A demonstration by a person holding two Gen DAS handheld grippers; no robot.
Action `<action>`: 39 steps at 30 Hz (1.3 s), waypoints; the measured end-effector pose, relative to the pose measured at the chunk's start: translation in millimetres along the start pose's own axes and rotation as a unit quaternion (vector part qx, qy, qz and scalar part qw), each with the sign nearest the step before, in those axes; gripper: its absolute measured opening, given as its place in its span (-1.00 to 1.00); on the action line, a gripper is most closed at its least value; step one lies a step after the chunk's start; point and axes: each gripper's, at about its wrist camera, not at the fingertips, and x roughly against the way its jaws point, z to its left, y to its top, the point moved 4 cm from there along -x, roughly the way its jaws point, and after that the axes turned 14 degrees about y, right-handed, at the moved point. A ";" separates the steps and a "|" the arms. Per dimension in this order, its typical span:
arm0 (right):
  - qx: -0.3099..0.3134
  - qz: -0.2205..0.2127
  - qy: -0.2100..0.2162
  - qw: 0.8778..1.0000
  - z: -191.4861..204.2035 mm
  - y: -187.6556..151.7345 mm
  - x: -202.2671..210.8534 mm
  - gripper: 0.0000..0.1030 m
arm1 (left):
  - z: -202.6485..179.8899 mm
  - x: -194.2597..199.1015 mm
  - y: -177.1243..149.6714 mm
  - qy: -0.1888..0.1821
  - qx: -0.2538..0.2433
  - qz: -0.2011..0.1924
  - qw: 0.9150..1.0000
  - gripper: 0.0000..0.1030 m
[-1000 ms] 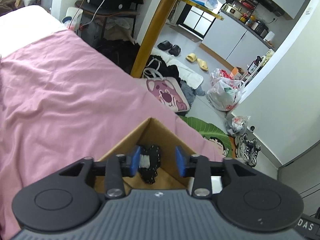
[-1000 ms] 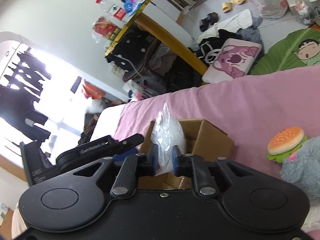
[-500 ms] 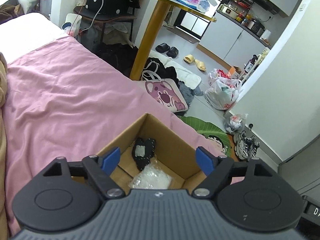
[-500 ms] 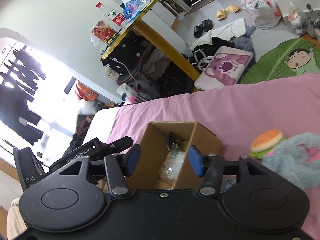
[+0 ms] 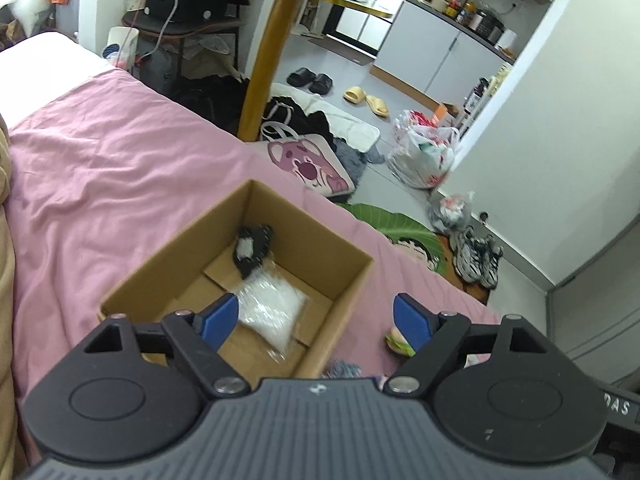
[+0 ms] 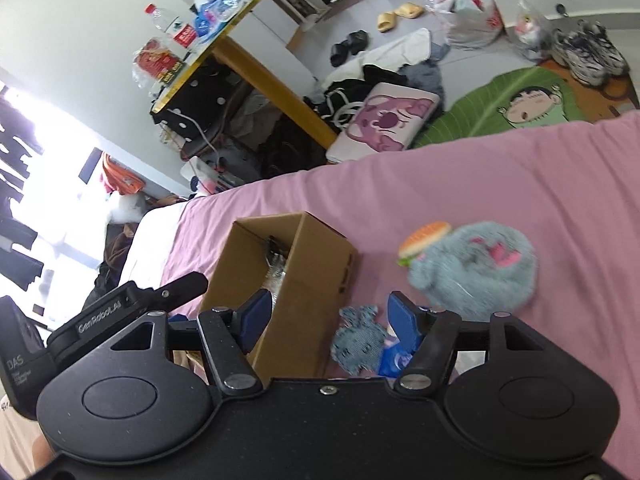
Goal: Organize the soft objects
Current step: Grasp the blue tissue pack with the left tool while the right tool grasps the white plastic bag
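A bed (image 5: 120,168) under a pink sheet carries everything that matters here. On it stands an open cardboard box (image 5: 352,280), and inside lie two things already put away: a clear plastic pouch (image 5: 272,308) flat on the floor flaps and a small black item with a pale patch (image 5: 252,250) against the far corner.

Outside the box, on the sheet to its right, the remaining soft things sit well clear of one another: a fluffy grey plush (image 6: 476,272) with pink markings, a little hamburger toy (image 6: 424,236) touching its far-left edge, and a small blue-grey knitted piece (image 6: 358,340) lying just beside the box wall. Something blue and glossy shows next to the knitted piece, though blur makes it hard to name.

The left gripper (image 5: 316,318) hangs over the box mouth with fingers spread wide and empty. The right gripper (image 6: 332,320) is likewise released, holding nothing, and straddles the box's right wall.

The coming pick probably belongs to the right hand: the knitted piece lies directly ahead between its fingers, slightly right of centre, with the plush farther ahead and to the right. The left gripper sees only the hamburger toy past the box's right corner.
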 end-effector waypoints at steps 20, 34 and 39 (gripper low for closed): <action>-0.009 -0.005 -0.045 0.999 -25.3 -29.5 43.1 0.57 | -40.9 33.5 -42.8 0.008 -0.095 0.023 0.995 0.62; -0.052 -0.005 -0.027 0.998 -43.9 -47.3 63.4 0.82 | -69.8 33.2 -83.2 0.033 -0.164 0.041 0.985 0.62; -0.067 -0.006 -0.032 0.997 -52.2 -50.6 63.1 0.85 | -78.5 27.7 -98.2 0.040 -0.179 0.052 0.982 0.62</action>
